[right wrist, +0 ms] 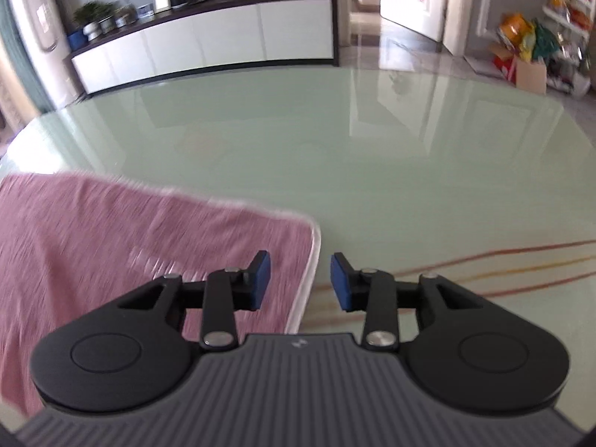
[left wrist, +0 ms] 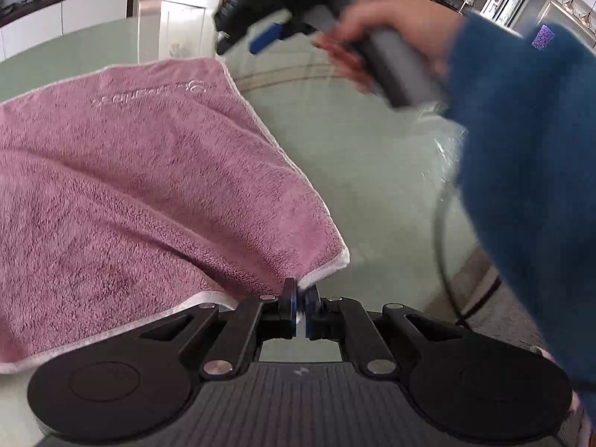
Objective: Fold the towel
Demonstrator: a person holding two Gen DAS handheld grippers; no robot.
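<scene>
Cardboard box [right wrist: 530, 74] on the floor by the far wall stands open-topped, bright snack bags [right wrist: 521, 35] heaped just behind and above it, though whether any sit inside it cannot be told; beside it a white rack [right wrist: 570, 3] holds more coloured packets on its shelves. On the long white cabinet [right wrist: 208, 46] several pots with green plants [right wrist: 95, 13] stand in a row near its left end. Towel [left wrist: 130, 186] is pink and fleecy with a pale stitched hem, lying on the glossy pale-green table [right wrist: 372, 156] toward its left side, one faint embroidered mark near its far edge. Its near corner is lifted and puckered, folds running up into the left gripper [left wrist: 301, 298], whose blue pads are pressed together on the hem right at that corner. The right gripper [right wrist: 300, 279] has its jaws spread wide with nothing between them; seen from its own camera, the towel's right edge [right wrist: 311, 260] passes under the gap, the left pad over pink cloth and the right pad over bare table. In the left wrist view that right gripper appears blurred above the table, a hand [left wrist: 391, 33] in a blue sleeve [left wrist: 521, 149] wrapped round its grey handle, well apart from the pinched corner.
</scene>
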